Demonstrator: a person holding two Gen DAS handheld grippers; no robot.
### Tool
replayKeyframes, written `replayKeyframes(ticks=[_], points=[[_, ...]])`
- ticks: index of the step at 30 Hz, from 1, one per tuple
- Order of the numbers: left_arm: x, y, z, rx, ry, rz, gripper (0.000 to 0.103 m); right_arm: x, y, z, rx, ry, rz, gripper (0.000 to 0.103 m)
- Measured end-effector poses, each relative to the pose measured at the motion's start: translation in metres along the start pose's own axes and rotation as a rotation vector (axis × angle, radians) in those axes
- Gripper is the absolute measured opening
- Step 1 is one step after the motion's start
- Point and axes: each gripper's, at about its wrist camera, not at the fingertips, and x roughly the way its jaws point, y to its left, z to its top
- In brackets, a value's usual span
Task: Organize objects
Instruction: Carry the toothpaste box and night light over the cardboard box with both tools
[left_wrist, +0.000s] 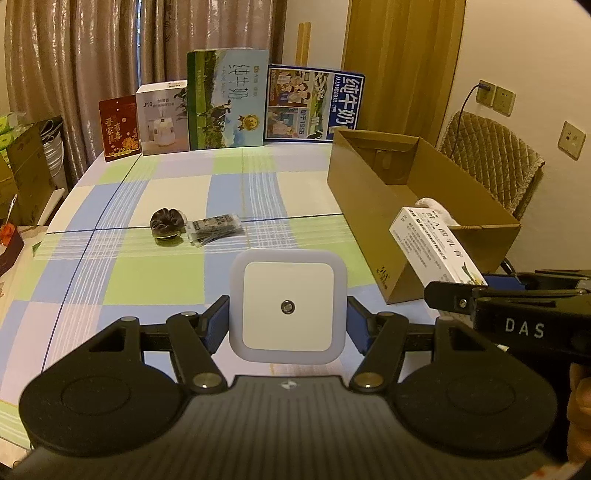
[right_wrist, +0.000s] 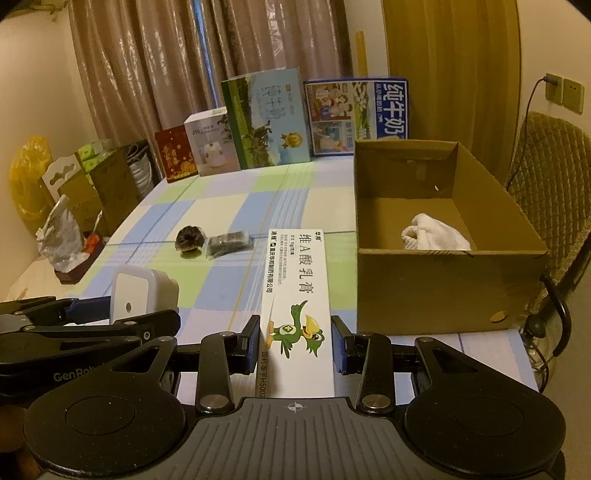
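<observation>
Holding white night light (left_wrist: 288, 304) in left hand-held gripper (left_wrist: 288, 325), ointment carton (right_wrist: 295, 314) in right hand-held gripper (right_wrist: 295, 347), both just short of cardboard box (right_wrist: 443, 291). Already containing white cloth (right_wrist: 436, 234). Remaining left of box on desk (left_wrist: 147, 273): dark scrunchie (left_wrist: 166, 221), black packet (left_wrist: 214, 229).

Pretty clearly someone's home, a lived-in dining or living room. Long brownish curtains (right_wrist: 155, 74) hang behind a table (left_wrist: 177, 273) covered in a pastel checked cloth, with milk cartons (left_wrist: 227, 99) and gift boxes (left_wrist: 120, 127) lined up along the back. There's a quilted chair (right_wrist: 554, 177), wall sockets (left_wrist: 495, 96) with a cable plugged in, and bags and cardboard boxes (right_wrist: 107, 184) piled off to the side.
</observation>
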Motion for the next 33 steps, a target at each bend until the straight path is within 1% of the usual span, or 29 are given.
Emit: replayKeyframes(ticks=[11, 22, 28, 33], points=[[-0.003, -0.006, 0.004, 0.002, -0.003, -0.005, 0.060, -0.007, -0.001, 0.000, 0.002, -0.009, -0.005, 0.035], [-0.004, -0.009, 0.007, 0.002, -0.004, -0.011, 0.060, -0.015, -0.007, 0.007, 0.006, -0.025, -0.019, 0.035], [-0.002, -0.016, 0.014, 0.011, -0.009, -0.031, 0.060, -0.019, -0.019, 0.015, 0.004, -0.043, -0.046, 0.035], [0.006, -0.030, 0.027, 0.026, -0.012, -0.069, 0.060, -0.024, -0.039, 0.025, 0.007, -0.064, -0.087, 0.035]])
